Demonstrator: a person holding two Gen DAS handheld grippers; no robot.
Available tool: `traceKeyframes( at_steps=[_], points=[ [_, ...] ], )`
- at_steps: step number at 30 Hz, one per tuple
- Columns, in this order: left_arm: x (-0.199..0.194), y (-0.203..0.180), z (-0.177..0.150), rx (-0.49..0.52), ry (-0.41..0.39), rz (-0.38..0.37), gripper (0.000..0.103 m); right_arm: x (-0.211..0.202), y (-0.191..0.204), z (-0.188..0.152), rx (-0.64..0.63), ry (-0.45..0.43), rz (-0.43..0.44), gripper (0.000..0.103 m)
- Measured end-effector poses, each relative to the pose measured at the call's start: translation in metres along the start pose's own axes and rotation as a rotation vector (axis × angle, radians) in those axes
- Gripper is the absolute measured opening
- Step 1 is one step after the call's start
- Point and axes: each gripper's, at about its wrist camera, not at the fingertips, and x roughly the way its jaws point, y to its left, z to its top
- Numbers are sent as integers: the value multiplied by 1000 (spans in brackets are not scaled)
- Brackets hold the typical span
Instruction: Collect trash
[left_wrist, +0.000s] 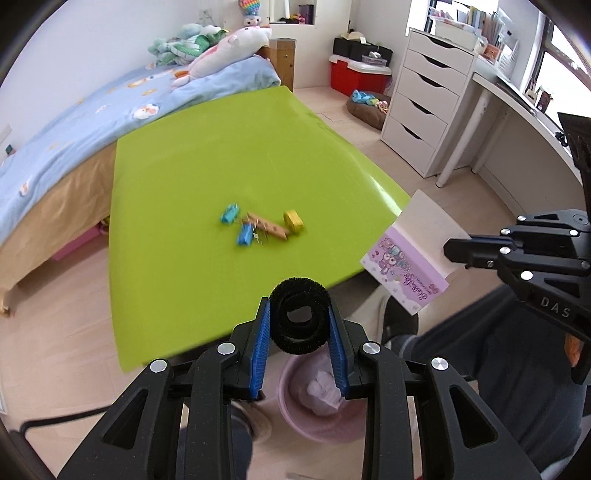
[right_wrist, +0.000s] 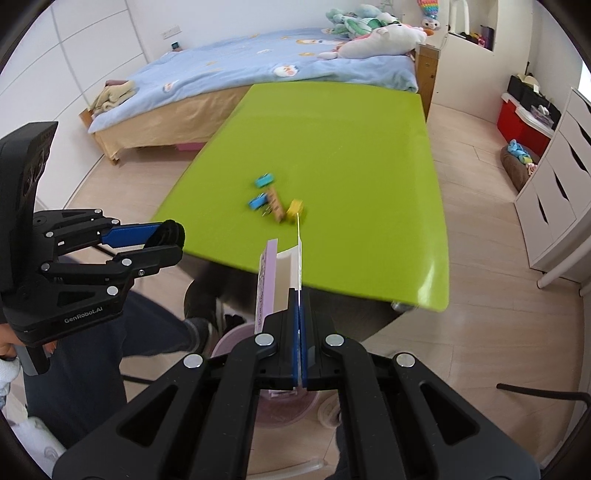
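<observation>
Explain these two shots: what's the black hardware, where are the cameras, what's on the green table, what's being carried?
No robot arm here: a person carries two hand-held grasping tools, each with a fisheye camera looking along its fingers. One picture is from the left tool, the other from the right tool; each also sees the other tool at its side. The left tool grips a black hook-and-loop roll. The right tool is shut on a folded purple cartoon card. On the green table lie blue binder clips, a wooden piece and a yellow tape roll. Below is a pink bin.
</observation>
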Motion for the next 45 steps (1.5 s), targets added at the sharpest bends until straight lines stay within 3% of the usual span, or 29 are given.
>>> traceKeyframes(
  at_steps=[10,13,14,16,19,29,30,34,45],
  points=[
    [-20,-5,-47,-43,11,-37,29,9,27,-48,-28,81,65,1],
    [-19,-5,-54,-47,22,-44,29,16,29,-53,-30,105,63,5],
    [-18,-5,-55,-49,27,-46,29,17,29,-56,-26,112,50,11],
    [-17,-5,-57,-50,31,-49,29,16,25,-57,-6,107,42,68],
    [-16,-7,-60,-47,38,-57,29,7,19,-58,33,54,44,92],
    [-9,-19,-59,-24,57,-101,33,-9,5,-54,82,23,6,96],
    [-9,-20,-58,-25,58,-99,40,-10,4,-55,86,19,4,96],
    [-10,-18,-58,-46,39,-94,85,-16,0,-55,98,4,-6,97],
    [-16,2,-57,-105,13,-41,95,-13,0,-55,116,-4,8,100]
  ],
)
